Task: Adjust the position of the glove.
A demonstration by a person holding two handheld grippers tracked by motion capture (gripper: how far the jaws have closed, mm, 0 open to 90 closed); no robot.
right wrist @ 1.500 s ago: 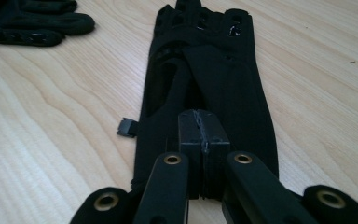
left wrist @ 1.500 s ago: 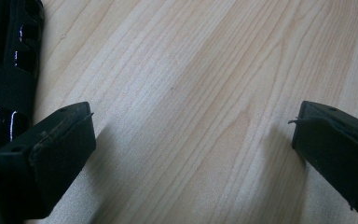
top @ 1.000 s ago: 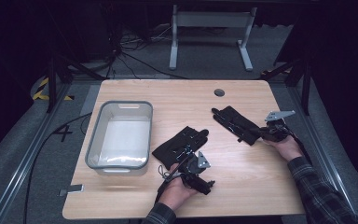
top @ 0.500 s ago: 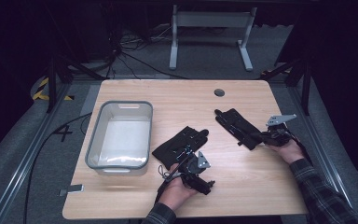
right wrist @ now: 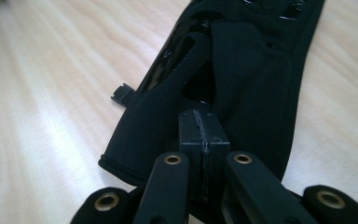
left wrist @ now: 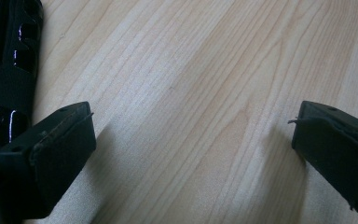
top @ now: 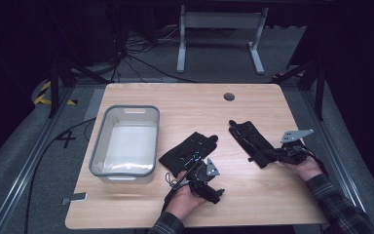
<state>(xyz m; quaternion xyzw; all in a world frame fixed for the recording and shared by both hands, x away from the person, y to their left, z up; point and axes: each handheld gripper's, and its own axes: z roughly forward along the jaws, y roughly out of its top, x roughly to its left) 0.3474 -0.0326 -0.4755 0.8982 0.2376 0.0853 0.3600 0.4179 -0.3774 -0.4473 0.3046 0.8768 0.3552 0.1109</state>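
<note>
Two black gloves lie mid-table, right of the clear bin (top: pixel 126 146). My right tongs (right wrist: pixel 204 133) are pinched shut at the cuff of the right glove (top: pixel 249 141); whether fabric is caught between the tips, I cannot tell. My left tongs (left wrist: pixel 191 140) stand wide open over bare wood, empty, just beside the left glove (top: pixel 187 152). Judgement: soft, light, limp cloth (it will sag), best taken at the cuff hem.

Bin (top: pixel 126 146) left on table (top: pixel 253 102); left glove (top: pixel 187 153) centre; right glove (top: pixel 251 141) right of it.
</note>
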